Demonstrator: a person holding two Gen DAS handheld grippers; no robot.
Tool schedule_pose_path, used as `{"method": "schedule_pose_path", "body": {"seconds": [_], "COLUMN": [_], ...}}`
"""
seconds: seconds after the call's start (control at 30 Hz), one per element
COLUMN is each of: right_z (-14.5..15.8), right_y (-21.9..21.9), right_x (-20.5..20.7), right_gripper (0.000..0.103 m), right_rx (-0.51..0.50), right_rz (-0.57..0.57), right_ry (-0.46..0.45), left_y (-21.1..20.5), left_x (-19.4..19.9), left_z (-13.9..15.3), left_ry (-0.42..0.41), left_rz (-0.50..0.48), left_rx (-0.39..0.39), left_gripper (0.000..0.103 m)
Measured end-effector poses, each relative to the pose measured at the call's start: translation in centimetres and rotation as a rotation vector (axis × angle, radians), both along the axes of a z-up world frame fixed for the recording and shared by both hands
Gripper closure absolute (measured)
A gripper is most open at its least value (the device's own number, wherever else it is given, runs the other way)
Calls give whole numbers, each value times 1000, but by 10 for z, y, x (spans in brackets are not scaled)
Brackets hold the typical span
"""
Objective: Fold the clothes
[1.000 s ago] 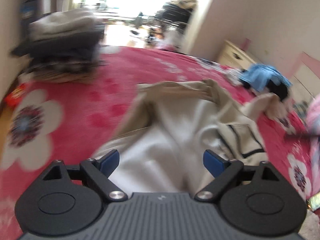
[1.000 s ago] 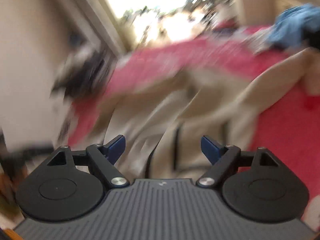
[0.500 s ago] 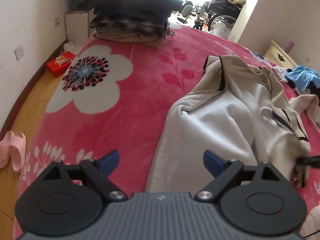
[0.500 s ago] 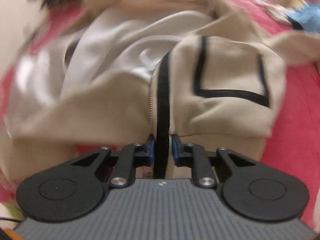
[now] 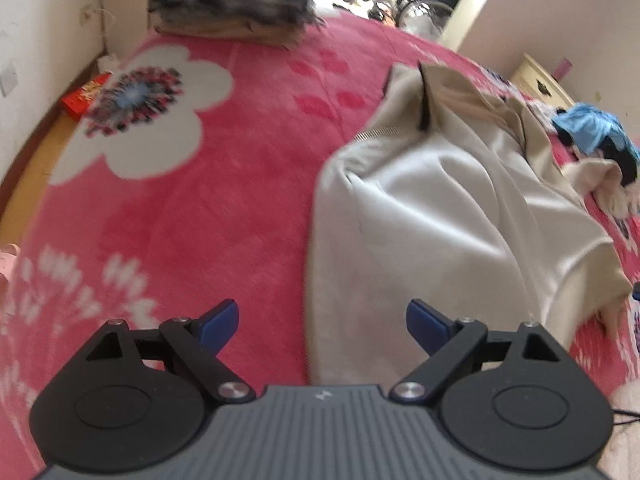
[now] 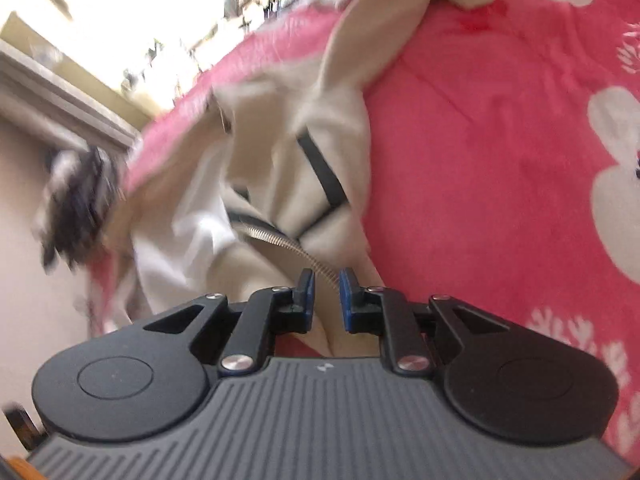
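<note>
One garment in work: a beige zip-up jacket [image 5: 432,216] with black trim, lying crumpled and partly opened on the right half of a bed covered by a pink floral blanket [image 5: 208,208], its pale lining turned up and one sleeve trailing off toward the far side. Right gripper [image 6: 326,294]: jaws drawn nearly together, pinching the jacket's front edge at the metal zipper [image 6: 288,246], the cloth bunching and pulling toward it; a hold on the zipper edge reads as a way to draw that front panel straight before any fold. Left gripper [image 5: 322,324]: jaws spread wide, holding nothing, poised just above the near hem of the jacket where lining meets blanket, probably lined up to take the opposite edge so the garment can be spread between two holds. Folding proper appears not yet begun; the jacket is not flat. Surroundings: a stack of folded clothes [image 5: 232,12] at the far end of the bed, well apart from the jacket and likely its destination; a blue garment [image 5: 592,128] in a loose heap at the far right; a red box [image 5: 86,94] on the floor beside the bed.
</note>
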State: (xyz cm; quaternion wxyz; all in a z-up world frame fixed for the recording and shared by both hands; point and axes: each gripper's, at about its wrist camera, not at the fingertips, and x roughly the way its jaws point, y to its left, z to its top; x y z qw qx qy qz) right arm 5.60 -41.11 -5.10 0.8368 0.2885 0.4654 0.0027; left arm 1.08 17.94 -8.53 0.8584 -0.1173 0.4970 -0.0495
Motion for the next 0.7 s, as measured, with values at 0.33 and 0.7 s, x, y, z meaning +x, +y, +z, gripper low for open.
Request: {"method": "schedule_pose_path", "body": {"seconds": [0.33,0.7], "right_z": [1,-20], "right_y": [-8,48], "right_x": [5,72], "right_gripper": [88,54], "right_rx": [-40,-170], "right_rz": [12,251], "right_ry": [-62,-68], "left_y": [-29,-43], "left_x": [2,11], "left_z": [-11,-20], "left_ry": [35,71], "left_rz": [-62,-83], "left_rx": [16,53], "left_gripper": [11,10]}}
